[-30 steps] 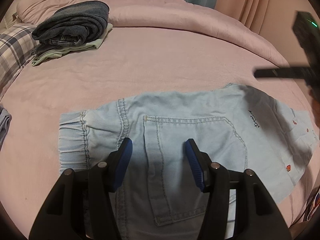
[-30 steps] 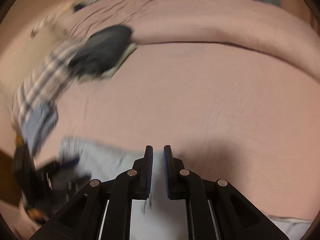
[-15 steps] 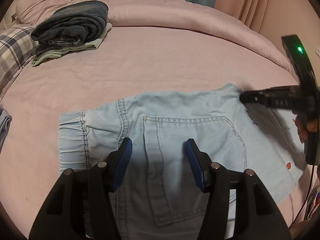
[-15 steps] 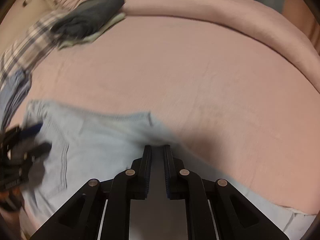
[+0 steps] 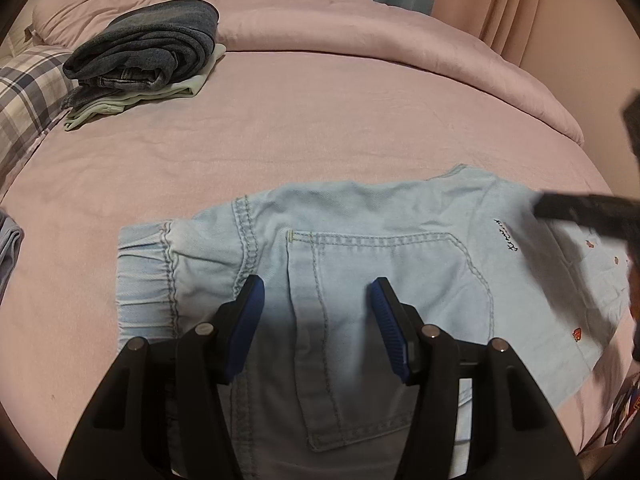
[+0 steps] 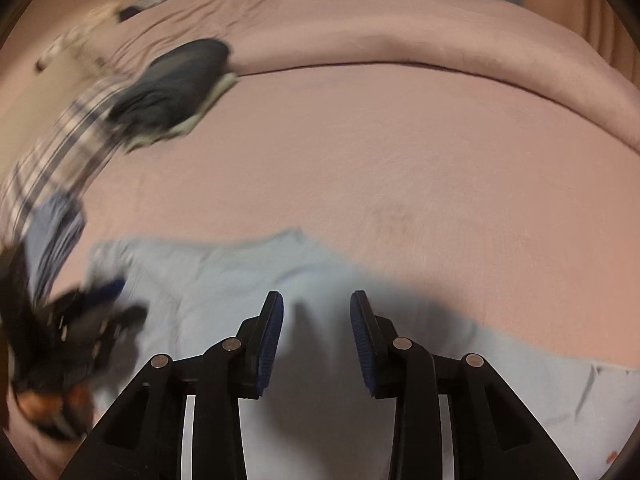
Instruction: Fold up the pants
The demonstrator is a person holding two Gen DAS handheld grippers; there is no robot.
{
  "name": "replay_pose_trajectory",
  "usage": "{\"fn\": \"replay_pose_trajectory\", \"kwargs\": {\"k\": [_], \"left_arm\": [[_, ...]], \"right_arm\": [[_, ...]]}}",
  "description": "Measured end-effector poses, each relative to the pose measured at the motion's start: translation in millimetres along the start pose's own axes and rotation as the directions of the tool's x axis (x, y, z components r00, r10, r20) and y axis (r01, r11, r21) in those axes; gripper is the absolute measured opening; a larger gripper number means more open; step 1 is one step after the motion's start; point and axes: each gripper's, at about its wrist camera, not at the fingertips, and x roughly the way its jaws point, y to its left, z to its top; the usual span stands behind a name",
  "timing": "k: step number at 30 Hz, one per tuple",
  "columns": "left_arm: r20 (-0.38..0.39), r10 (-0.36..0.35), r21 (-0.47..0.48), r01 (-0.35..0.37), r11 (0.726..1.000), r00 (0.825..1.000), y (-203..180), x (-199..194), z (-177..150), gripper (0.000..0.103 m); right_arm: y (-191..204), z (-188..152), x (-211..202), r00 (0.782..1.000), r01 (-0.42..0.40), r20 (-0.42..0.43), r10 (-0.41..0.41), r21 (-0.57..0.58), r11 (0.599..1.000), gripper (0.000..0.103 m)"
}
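Note:
Light blue denim pants lie flat on the pink bed, back pocket up, elastic waistband to the left. My left gripper is open and empty, just above the pocket area. My right gripper is open and empty over the pants' far edge; it shows as a dark blurred bar at the right of the left wrist view. The left gripper appears blurred at the lower left of the right wrist view.
A stack of folded dark jeans on a pale green garment sits at the far left of the bed. A plaid pillow lies left of it. A rolled pink duvet runs along the back. Another blue garment is at the left edge.
My right gripper has opened from shut and shifted over the pants, with the view swinging. The left gripper and the pants have stayed still.

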Motion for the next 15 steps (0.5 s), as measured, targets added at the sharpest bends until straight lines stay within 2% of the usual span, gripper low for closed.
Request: {"fn": "replay_pose_trajectory", "kwargs": {"k": [4,9,11,13,15], "left_arm": [[-0.001,0.015,0.002,-0.015,1.0,1.0,-2.6,0.1,-0.9,0.056],[0.001,0.034,0.017,-0.034,0.999,0.999,-5.7,0.4,-2.2,0.056],[0.0,0.041,0.019,-0.041,0.999,0.999,-6.5,0.3,-2.6,0.056],[0.0,0.051,0.013,-0.051,0.999,0.999,-7.3,-0.8,-2.7,0.056],[-0.008,0.066,0.0,-0.066,0.998,0.998,-8.9,-3.8,-4.0,0.056]], "right_arm": [[21.7,-30.9,-10.3,1.0,-0.009,-0.016,0.008,-0.096,0.995,0.035],[44.3,-72.2,-7.1,0.997,-0.003,-0.082,-0.014,-0.202,0.979,0.035],[51.2,-89.4,-6.9,0.997,0.02,-0.062,-0.036,-0.242,0.97,0.035],[49.6,-95.0,-12.9,0.998,0.02,-0.052,-0.033,-0.229,0.973,0.035],[43.7,-96.7,-16.9,0.998,-0.015,-0.066,0.003,-0.177,0.984,0.035]]}}
